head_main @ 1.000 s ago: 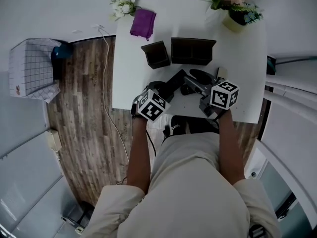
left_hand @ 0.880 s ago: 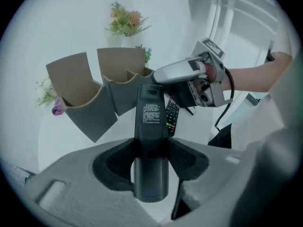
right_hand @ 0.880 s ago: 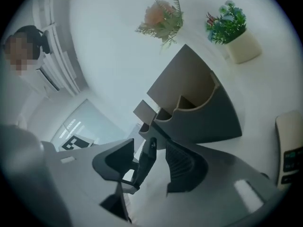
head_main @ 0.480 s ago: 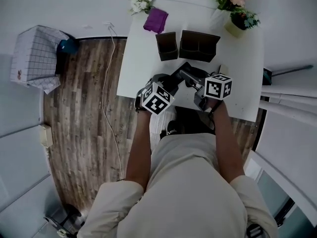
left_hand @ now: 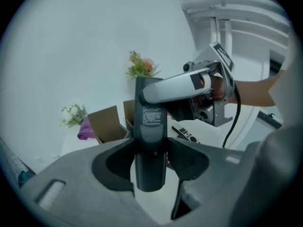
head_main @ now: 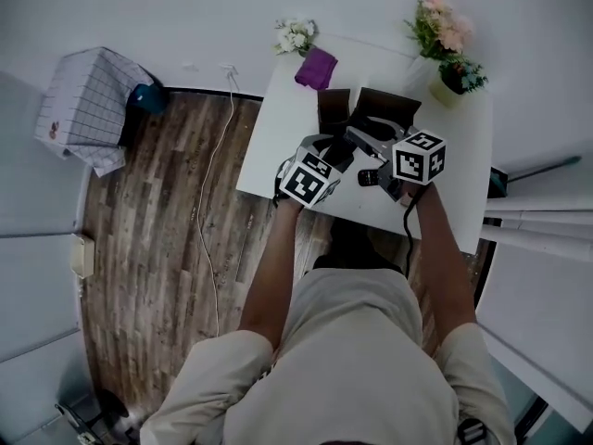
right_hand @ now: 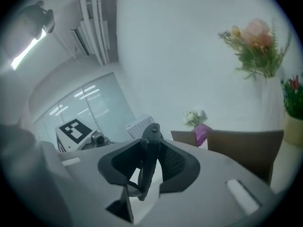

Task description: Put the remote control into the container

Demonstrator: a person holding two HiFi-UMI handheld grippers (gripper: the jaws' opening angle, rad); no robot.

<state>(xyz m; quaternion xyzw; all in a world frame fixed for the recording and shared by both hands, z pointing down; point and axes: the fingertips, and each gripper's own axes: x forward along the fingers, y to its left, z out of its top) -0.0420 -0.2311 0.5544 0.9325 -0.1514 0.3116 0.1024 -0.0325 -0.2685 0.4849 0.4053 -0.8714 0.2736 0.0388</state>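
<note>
A black remote control stands upright between the pads of my left gripper, which is shut on its lower end. My right gripper has the same remote edge-on between its jaws; they are closing, and the pads sit against it. Its white finger crosses the remote's top. In the head view the left gripper and right gripper meet just in front of two brown containers, a small one and a wider one.
A second remote lies flat on the white table under my right gripper. A purple cloth and white flowers lie at the back left. Potted flowers stand at the back right. The table's front edge is near the person.
Both grippers have moved away from the table's front edge and now sit close to the containers. The right gripper's jaws have come in around the remote's top.
</note>
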